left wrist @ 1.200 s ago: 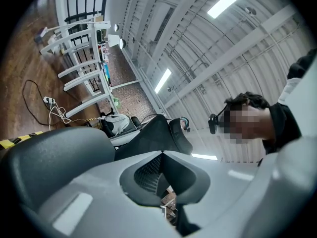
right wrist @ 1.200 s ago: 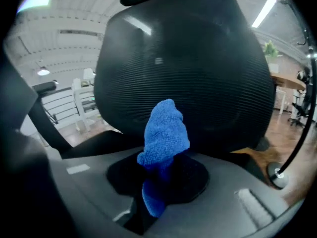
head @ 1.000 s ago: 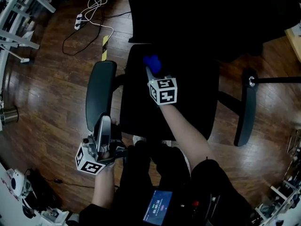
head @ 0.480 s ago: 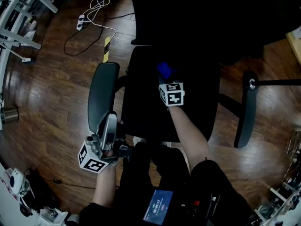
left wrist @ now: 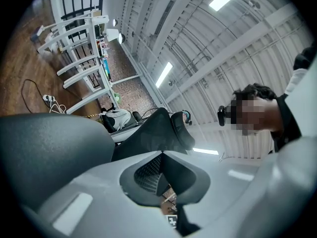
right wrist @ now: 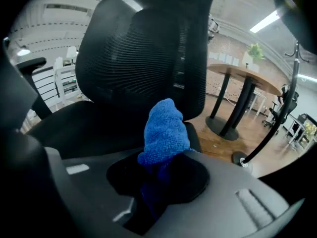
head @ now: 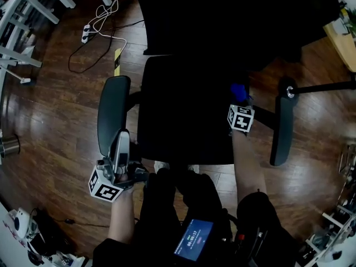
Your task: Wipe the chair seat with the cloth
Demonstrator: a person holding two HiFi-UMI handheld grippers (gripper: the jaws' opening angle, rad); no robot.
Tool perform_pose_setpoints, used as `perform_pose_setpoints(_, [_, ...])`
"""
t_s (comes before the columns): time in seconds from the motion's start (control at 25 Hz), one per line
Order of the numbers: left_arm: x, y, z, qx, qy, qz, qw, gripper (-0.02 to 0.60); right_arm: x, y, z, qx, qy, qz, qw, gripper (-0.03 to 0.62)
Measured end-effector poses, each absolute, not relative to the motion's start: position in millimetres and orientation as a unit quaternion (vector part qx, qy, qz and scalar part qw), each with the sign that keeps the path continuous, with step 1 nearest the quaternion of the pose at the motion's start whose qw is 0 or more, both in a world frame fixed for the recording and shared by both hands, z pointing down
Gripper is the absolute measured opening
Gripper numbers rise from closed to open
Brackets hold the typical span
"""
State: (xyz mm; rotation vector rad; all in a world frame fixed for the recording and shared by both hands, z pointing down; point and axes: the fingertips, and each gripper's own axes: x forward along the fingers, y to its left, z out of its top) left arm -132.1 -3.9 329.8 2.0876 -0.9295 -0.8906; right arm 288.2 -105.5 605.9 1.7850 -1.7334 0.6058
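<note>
The black chair seat [head: 183, 110] fills the middle of the head view, with its backrest [right wrist: 143, 48] rising ahead in the right gripper view. My right gripper [head: 240, 102] is shut on a bunched blue cloth [head: 239, 92], held at the seat's right edge, close to the right armrest [head: 282, 129]. The cloth [right wrist: 164, 133] sticks up from between the jaws of the right gripper [right wrist: 161, 177]. My left gripper [head: 120, 143] is shut and holds nothing. It hangs at the near end of the left armrest [head: 113, 115], whose pad [left wrist: 44, 148] bulks at the left of its own view.
A power strip with a looped cable [head: 86, 32] lies on the wooden floor at the far left, beside white desk frames [head: 22, 15]. A wooden table [head: 342, 38] stands at the upper right, its round base [right wrist: 225, 125] behind the chair. A metal can [head: 8, 146] sits far left.
My right gripper has swept the blue cloth across the seat, from its back left to its right edge. The left gripper has stayed by the left armrest.
</note>
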Motion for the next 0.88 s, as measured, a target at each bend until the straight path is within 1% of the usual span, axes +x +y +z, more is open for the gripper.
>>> perform_pose_setpoints(0.2, [-130,-3,329,0.803,-0.353,-0.342,0.336,-0.008,305,-103,602,0.687,-0.629,0.219,0.291,0.083])
perform_pose_setpoints(0.32, [-130,-4,329,0.803,-0.351,-0.343,0.337,-0.008,279,-109,586,0.686,-0.643,0.200,0.276,0.083])
perform_pose_setpoints(0.4, [-130,-4,329,0.803,-0.351,-0.343,0.338,-0.008,227,-114,568,0.659,-0.685,0.191,0.244,0.083])
perform_pose_setpoints(0.56, [-131,-5,330,0.803,-0.355,-0.344,0.334,-0.008,62,-109,555,0.538,-0.794,0.207,0.193,0.083])
perform_pose_setpoints(0.68, [-129,-5,330,0.802,-0.356,-0.345,0.332,-0.008,-50,-83,576,0.427,-0.849,0.237,0.204,0.083])
perform_pose_setpoints(0.76, [-129,-5,331,0.802,-0.356,-0.346,0.331,-0.008,-90,-67,596,0.383,-0.866,0.225,0.230,0.084])
perform_pose_setpoints(0.88, [-133,-4,330,0.803,-0.353,-0.349,0.330,-0.008,-97,-61,601,0.390,-0.871,0.189,0.233,0.086])
